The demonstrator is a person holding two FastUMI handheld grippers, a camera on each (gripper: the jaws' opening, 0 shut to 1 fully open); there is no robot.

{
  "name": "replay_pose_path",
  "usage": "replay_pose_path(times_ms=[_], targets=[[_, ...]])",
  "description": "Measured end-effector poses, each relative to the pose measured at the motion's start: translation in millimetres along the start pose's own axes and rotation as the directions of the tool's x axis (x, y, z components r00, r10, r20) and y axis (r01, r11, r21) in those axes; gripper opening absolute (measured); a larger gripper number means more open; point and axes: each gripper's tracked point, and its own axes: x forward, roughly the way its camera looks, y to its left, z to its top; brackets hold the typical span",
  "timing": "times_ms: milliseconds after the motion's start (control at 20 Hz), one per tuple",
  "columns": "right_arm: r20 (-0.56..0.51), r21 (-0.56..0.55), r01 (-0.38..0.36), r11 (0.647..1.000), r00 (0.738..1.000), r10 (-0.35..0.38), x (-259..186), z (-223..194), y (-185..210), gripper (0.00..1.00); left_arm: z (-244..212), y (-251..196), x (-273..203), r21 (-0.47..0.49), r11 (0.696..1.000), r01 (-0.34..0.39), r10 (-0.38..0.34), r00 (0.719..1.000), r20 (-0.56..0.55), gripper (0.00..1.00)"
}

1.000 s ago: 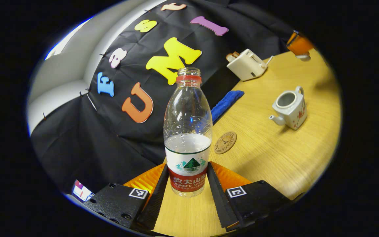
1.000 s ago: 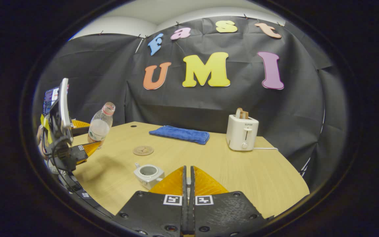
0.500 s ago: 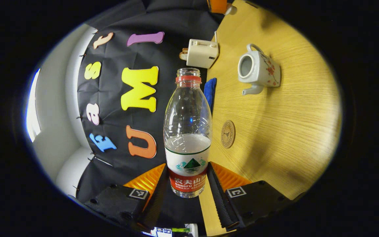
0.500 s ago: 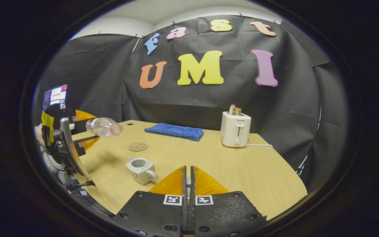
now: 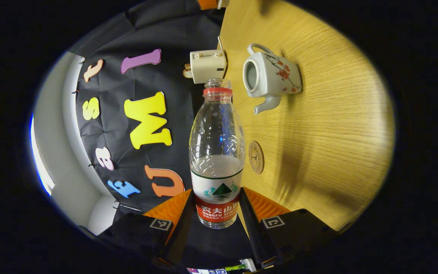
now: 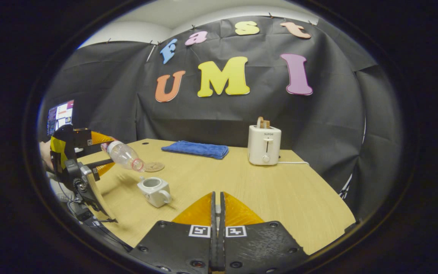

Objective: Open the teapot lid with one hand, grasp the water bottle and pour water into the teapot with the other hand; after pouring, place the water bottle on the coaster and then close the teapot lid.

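Note:
My left gripper [image 5: 215, 198] is shut on the label end of a clear water bottle [image 5: 217, 152], uncapped and partly full. In the right gripper view the bottle [image 6: 124, 155] is tilted mouth-down, its opening just above and left of the white teapot [image 6: 153, 187]. The left gripper [image 6: 104, 152] and a hand hold it at the table's left side. The teapot [image 5: 272, 74] stands lidless with a flower pattern, its spout toward the round coaster [image 5: 256, 157]. My right gripper [image 6: 215, 198] is shut above the table's near side, a small pale piece of the lid showing between its fingers.
A white toaster [image 6: 264, 144] holding toast and a folded blue towel [image 6: 196, 148] sit along the back of the wooden table [image 6: 279, 198]. The coaster [image 6: 153, 166] lies just behind the teapot. A lit monitor [image 6: 59, 114] stands at far left.
The left gripper has rolled further and moved toward the teapot, tipping the bottle from nearly upright to mouth-down beside the teapot's opening. The right gripper has stayed shut and barely shifted.

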Motion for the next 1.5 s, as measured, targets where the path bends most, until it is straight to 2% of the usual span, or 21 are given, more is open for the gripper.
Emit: replay_pose_path(times_ms=[300, 700, 1300, 1350, 1400, 1500], targets=[[0.001, -0.002, 0.006, 1.000, 1.000, -0.005, -2.1, -2.1, -4.5, 0.00, 7.4, 1.0, 2.0, 0.083, 0.996, -0.014, 0.014, 1.000, 0.002, 0.71], [0.004, -0.001, 0.008, 1.000, 1.000, -0.008, -3.7, -2.8, -6.0, 0.00, 8.1, 19.2, 9.0, 0.213, 0.976, -0.049, 0.048, 0.999, 0.012, 0.71], [0.013, -0.001, 0.010, 1.000, 1.000, -0.010, -5.3, -1.9, -8.8, 0.00, 9.8, 32.6, 13.4, 0.289, 0.955, -0.064, 0.061, 0.998, 0.020, 0.71], [0.013, -0.001, 0.009, 1.000, 1.000, -0.009, -5.9, -1.8, -8.7, 0.00, 9.7, 32.8, 14.4, 0.294, 0.954, -0.063, 0.060, 0.998, 0.018, 0.75], [0.014, -0.002, 0.009, 1.000, 1.000, -0.009, -6.3, -1.8, -8.6, 0.00, 9.9, 35.1, 15.1, 0.302, 0.951, -0.064, 0.062, 0.998, 0.017, 0.71], [0.013, -0.002, 0.007, 1.000, 1.000, -0.007, -6.0, -2.4, -7.8, 0.00, 12.1, 37.0, 16.0, 0.316, 0.947, -0.066, 0.063, 0.998, 0.020, 0.71]])
